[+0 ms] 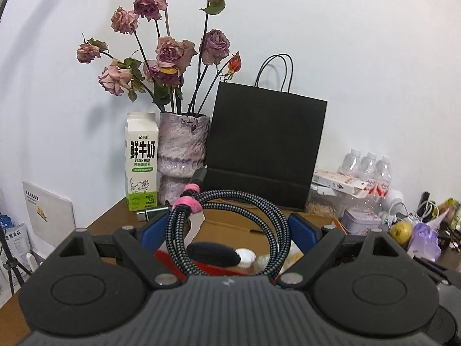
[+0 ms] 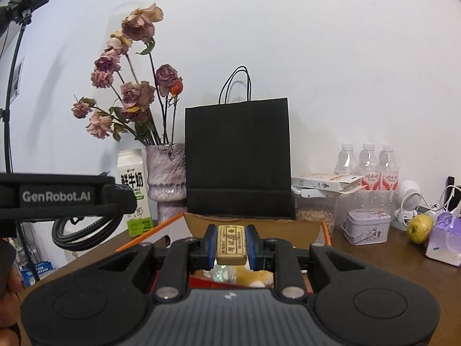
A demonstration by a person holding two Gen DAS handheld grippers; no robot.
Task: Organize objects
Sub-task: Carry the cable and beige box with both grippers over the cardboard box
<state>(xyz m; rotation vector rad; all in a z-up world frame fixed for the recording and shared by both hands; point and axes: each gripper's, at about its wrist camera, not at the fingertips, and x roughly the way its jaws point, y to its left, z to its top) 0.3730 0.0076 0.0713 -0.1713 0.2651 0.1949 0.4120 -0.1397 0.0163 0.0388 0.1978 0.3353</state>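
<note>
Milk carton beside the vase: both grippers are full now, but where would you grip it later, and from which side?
Grip the milk carton across its flat side panels, below the gabled top, coming from the front. It stands upright near the table's left edge, with the vase tight on its right, so the finger on that side would have little room. Probably slide it forward first.

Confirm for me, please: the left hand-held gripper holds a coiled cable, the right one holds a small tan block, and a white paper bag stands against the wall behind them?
Not quite: the bag is black, not white, as the right wrist view shows. The rest holds: the left hand-held gripper holds the coiled cable, and the right hand-held gripper holds the small tan block.
</note>
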